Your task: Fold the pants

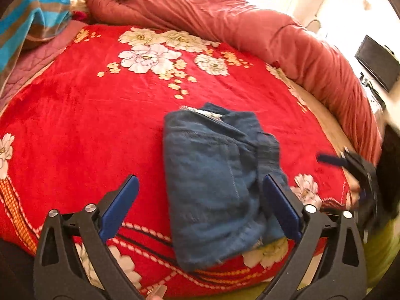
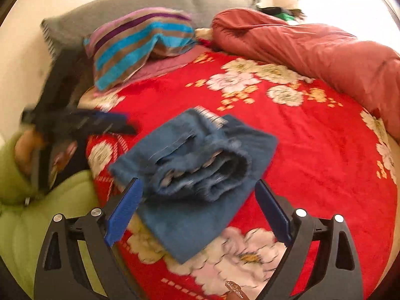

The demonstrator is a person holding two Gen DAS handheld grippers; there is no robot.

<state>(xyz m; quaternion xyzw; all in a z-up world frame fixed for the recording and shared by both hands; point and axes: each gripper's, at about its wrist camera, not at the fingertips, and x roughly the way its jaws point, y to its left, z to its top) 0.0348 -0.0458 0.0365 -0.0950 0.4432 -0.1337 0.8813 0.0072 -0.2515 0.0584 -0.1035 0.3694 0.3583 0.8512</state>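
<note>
The blue denim pants (image 1: 215, 182) lie folded into a compact stack on the red floral blanket (image 1: 87, 115). In the right wrist view the pants (image 2: 195, 175) show their stacked folded layers facing the camera. My left gripper (image 1: 200, 200) is open and empty, its blue pads wide apart just above the near end of the pants. My right gripper (image 2: 197, 202) is open and empty, hovering over the near edge of the pants. The right gripper also shows blurred at the right edge of the left wrist view (image 1: 355, 172). The left gripper shows blurred at the left of the right wrist view (image 2: 82, 122).
A rolled dusty-red duvet (image 1: 250, 25) runs along the far and right side of the bed. A striped pillow (image 2: 140, 40) and a grey pillow (image 2: 125, 7) sit at the head. Green cloth (image 2: 37, 212) lies at the bed's near edge. A dark box (image 1: 377, 62) stands beyond the bed.
</note>
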